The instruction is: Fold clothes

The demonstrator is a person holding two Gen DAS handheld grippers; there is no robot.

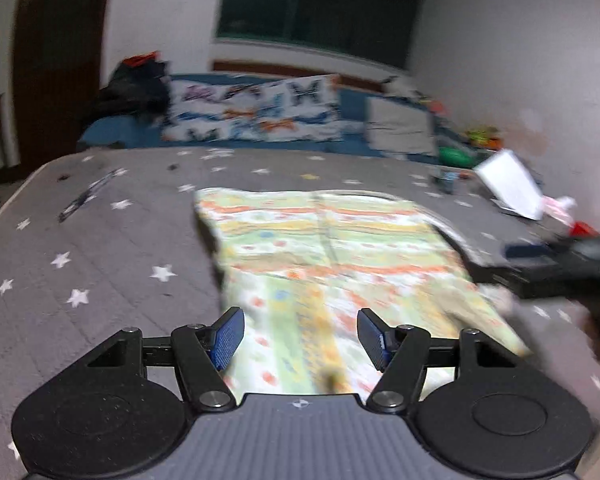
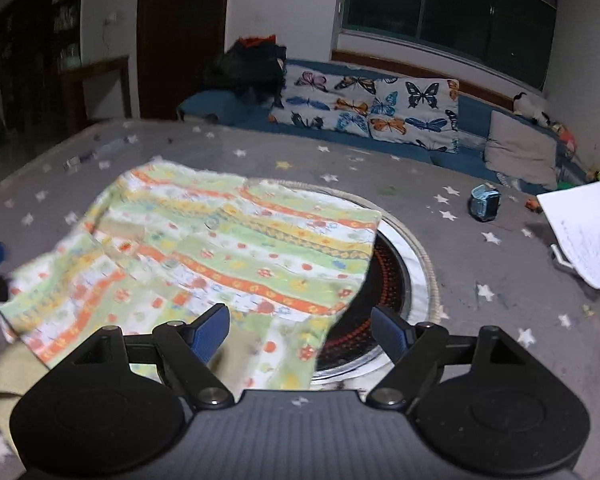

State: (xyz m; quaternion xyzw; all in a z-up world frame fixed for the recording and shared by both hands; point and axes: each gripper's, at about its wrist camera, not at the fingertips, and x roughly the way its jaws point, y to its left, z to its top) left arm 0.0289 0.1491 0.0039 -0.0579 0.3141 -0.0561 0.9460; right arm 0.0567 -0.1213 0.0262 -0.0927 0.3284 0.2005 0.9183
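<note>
A patterned garment (image 1: 332,264) with orange, yellow and green stripes lies spread on the grey star-print table cover (image 1: 100,248). My left gripper (image 1: 300,334) is open above the garment's near edge, with nothing between its blue pads. The garment also shows in the right wrist view (image 2: 228,256), partly draped over a round heater opening (image 2: 396,280). My right gripper (image 2: 300,332) is open above the garment's near right corner, empty. The right gripper shows blurred at the right edge of the left wrist view (image 1: 580,264).
A sheet of white paper (image 2: 588,232) and a small blue watch (image 2: 485,202) lie at the right of the table. Behind is a blue sofa (image 2: 220,108) with a butterfly cushion (image 2: 372,108), a grey pillow (image 2: 520,152) and a dark bag (image 2: 252,68).
</note>
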